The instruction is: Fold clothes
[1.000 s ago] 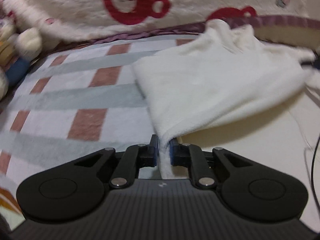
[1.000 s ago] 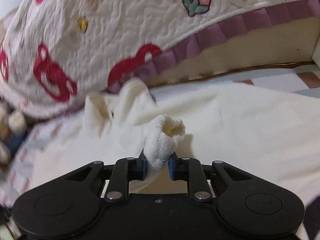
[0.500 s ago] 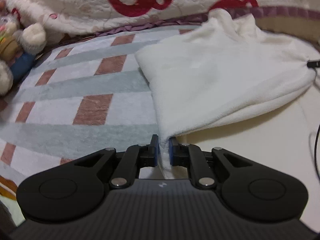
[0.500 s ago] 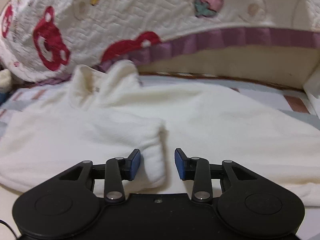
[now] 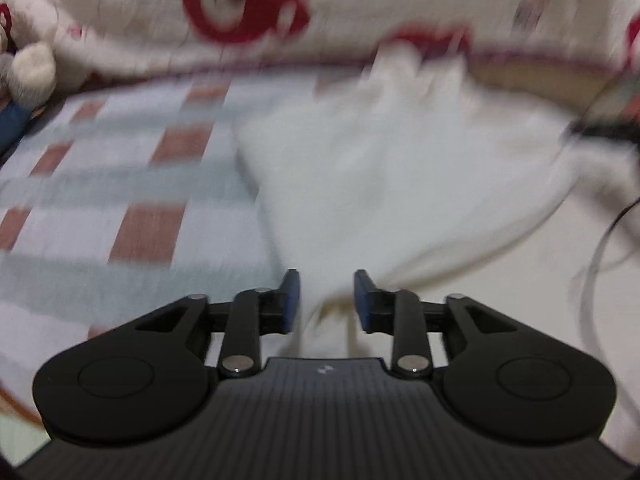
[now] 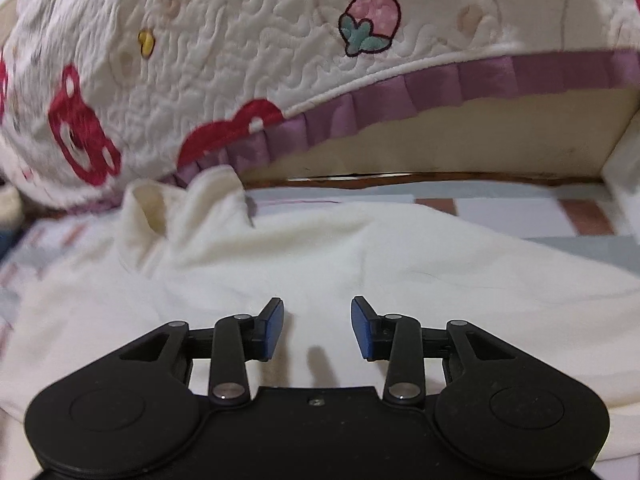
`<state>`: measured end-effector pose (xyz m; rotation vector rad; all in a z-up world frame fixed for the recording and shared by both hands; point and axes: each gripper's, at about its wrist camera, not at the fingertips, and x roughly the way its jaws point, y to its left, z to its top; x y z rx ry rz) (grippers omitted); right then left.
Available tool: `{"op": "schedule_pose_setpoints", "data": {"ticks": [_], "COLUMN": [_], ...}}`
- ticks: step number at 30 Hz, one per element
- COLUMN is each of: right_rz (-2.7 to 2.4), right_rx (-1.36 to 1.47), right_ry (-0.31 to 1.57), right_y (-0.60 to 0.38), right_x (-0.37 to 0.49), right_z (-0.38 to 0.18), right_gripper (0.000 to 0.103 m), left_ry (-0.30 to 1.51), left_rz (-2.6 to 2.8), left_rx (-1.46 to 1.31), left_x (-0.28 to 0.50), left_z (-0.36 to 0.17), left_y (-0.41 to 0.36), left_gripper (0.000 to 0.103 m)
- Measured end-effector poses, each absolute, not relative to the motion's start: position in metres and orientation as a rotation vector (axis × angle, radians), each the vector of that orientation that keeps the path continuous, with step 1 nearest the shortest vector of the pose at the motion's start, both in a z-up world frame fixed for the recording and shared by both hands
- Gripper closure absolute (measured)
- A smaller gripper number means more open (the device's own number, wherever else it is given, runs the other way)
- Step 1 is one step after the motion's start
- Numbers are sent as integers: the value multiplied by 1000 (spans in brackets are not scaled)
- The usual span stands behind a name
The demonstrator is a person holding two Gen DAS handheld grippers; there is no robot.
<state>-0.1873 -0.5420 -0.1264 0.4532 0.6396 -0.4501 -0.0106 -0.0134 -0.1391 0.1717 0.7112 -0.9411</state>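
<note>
Bedding fills both of your views: a blanket (image 5: 132, 184) checked in pale blue, white and brick-red squares covers the bed, and a puffy quilt (image 6: 240, 48) stitched in wavy lines, printed with red bears and a pink strawberry and edged with a pleated purple frill (image 6: 460, 80), is heaped along the far side. No containers appear in either view.

Your left claw (image 5: 324, 296) stands with its blue-padded fingers apart, a bunched corner of the white fleece garment (image 5: 380, 168) lying between them; the picture is too smeared to say whether either pad touches the cloth. From that corner the garment fans out across the blanket toward the quilt, soft and thick, its near edge curling over a cream layer beneath.

Your right claw (image 6: 316, 328) is spread wide and holds nothing, poised over the garment (image 6: 360, 256), which spreads smooth and plush below its fingers. Only this sharper view shows the garment's upright collar (image 6: 148, 204) standing open beside the frill, a cream panel (image 6: 480, 136) behind the bed, and the quilting in detail.

Only the left view shows a plush toy (image 5: 32, 68) with a round white paw at the far left edge, and a dark cable (image 5: 608, 232) curving down the right side.
</note>
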Motion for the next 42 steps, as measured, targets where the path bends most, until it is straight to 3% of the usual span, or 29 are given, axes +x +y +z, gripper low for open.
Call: {"op": "schedule_pose_setpoints", "data": {"ticks": [4,11,12,13,15,26,28,29,32,37,42], "right_rz": [-370,-320,-297,-273,-250,-284,-333,-357,-452,-535,-710], "right_rx": [593,578,568,523,388,121,54,21,-44,237,426], "right_ry": [651,738,732,732,733,804,818,825,799,763,800], "right_y": [-551,-546,-546,-542,-533,-525,-519,-516,-500,-530,-589], "right_x": [-173,-134,-131,-127,-122,-118,-117,-117,-125,-187,-278], "right_z": [-131,-160,-162,-162,-155,-153,-148,-146,-134,-124,-116], "right_gripper": [51,47,49,65,71,74,73,62,55,53,51], "left_ry": [572,829,844,854,838,775,760,750,729,763,778], "left_rz": [-908,-773,-759,-747,-752,-787,-793,-803,-855,-1024,-1147], "left_rx": [61,219,211,204,217,275,285,280,230,141,302], "left_x": [-10,50,53,55,54,44,43,41,35,8,-45], "left_z": [-121,-160,-169,-178,-193,-201,-201,-200,-192,-176,-174], "left_y": [-20,-131,-136,-139,-138,-134,-133,-132,-126,-129,-164], "left_gripper": [55,55,56,56,57,55,55,56,55,53,53]}}
